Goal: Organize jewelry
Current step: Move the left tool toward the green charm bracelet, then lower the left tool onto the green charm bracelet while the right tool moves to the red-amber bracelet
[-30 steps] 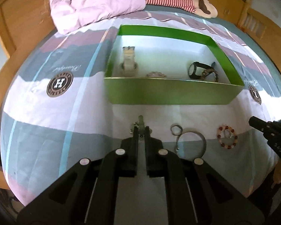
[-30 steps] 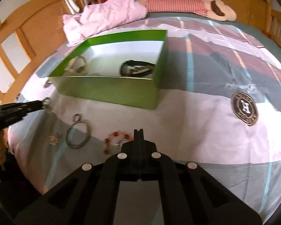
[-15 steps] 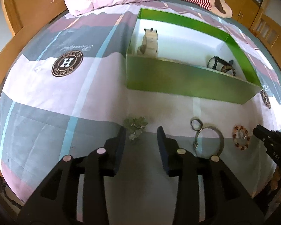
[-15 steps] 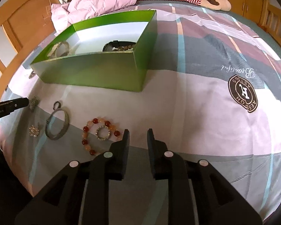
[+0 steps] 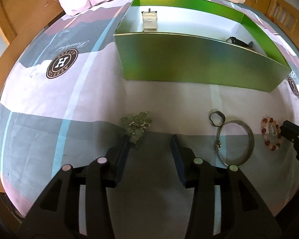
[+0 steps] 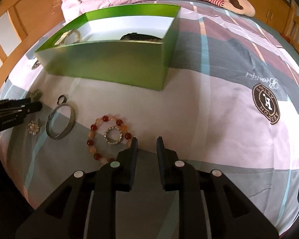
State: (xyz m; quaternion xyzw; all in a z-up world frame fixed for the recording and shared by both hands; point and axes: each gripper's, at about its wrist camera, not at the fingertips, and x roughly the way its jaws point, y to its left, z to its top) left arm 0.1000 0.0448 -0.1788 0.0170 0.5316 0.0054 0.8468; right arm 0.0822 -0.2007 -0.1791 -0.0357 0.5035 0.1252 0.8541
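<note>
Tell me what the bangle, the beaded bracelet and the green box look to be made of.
Bangle: dull grey metal, brushed-looking, with a hinge or clasp on one side. Beaded bracelet: glossy round beads, dark red and pale orange, likely polished stone or glass; which one is unclear. Green box: thin flat walls with crisp folded corners and a white inside, probably satin-coated cardboard.

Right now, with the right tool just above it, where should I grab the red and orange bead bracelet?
Probably pinch the bead bracelet from above, across its nearest arc of beads, one finger inside the loop and one outside. It lies flat on the bedspread, and that arc steers clear of the rhinestone ring inside.
</note>
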